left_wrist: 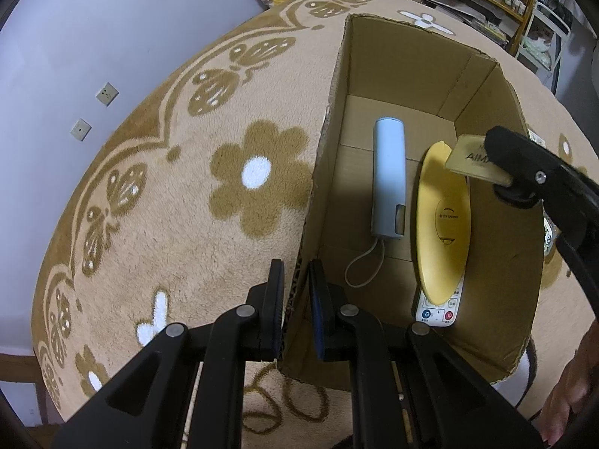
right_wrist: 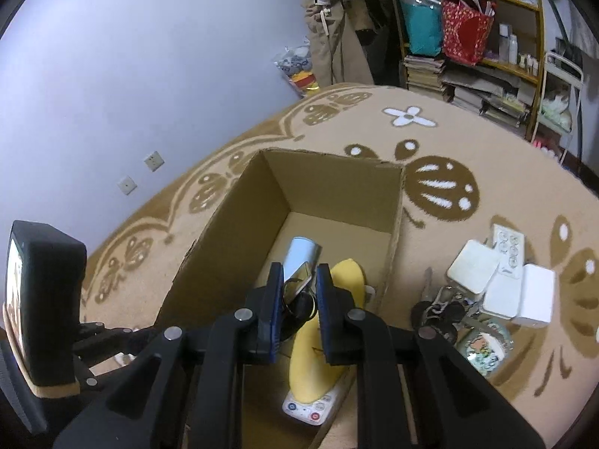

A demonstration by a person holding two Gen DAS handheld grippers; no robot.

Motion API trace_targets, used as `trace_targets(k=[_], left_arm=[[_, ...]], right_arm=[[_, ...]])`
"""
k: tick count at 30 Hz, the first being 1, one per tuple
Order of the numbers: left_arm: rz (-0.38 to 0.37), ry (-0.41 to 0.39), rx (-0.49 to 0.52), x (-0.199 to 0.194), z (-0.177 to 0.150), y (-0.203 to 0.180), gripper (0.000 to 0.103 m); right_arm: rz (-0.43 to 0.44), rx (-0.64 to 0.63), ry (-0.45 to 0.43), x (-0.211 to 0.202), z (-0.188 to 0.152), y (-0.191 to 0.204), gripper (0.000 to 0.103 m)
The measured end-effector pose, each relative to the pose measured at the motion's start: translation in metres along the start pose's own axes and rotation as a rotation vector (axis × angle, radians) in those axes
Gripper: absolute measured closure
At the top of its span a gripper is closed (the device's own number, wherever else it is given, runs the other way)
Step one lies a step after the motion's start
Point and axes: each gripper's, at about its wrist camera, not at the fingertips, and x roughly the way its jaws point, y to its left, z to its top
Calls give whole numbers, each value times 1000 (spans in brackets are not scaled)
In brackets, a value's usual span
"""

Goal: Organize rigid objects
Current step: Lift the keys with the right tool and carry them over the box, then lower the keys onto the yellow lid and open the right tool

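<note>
An open cardboard box (left_wrist: 498, 262) (right_wrist: 232, 232) stands on the flowered rug. Inside lie a pale blue cylinder with a cord (left_wrist: 389, 179), a yellow oval plate (left_wrist: 443, 220) (right_wrist: 318, 351) and a white remote (left_wrist: 438, 310) (right_wrist: 310, 408) under the plate. My left gripper (left_wrist: 295, 288) is shut on the box's near left wall. My right gripper (right_wrist: 297, 292) is above the box, shut on a key ring with a gold tag (left_wrist: 470, 161) (right_wrist: 299, 284). The right gripper shows in the left wrist view (left_wrist: 524, 172).
Right of the box on the rug lies a pile: white boxes (right_wrist: 475, 269), a white power strip (right_wrist: 509, 247), dark keys (right_wrist: 434, 318) and a round picture item (right_wrist: 483, 348). Shelves (right_wrist: 468, 56) stand at the back. A wall with sockets (right_wrist: 153, 161) is on the left.
</note>
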Motion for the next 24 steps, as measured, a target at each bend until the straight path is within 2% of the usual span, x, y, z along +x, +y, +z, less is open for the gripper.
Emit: trace_targets(k=[9,14,20,22,24], left_arm=[[8,2,-7,0,0,-1,91],[17,0,1,0,0,-3,91],[14,1,-1,0,0,-3,91],[16,0,2,0,0,-3,91],[8,2,-9,-1,0,-2,91]], right_arm=[[-2,7,2,4,-2,-5,84],[-40,8,1,4,-2,-7,84],[-34,24,-16,-8,3,-14,83],[-39,18,-28,-14,5,-15,75],[-58,11,-54,-23,7,-17,56]])
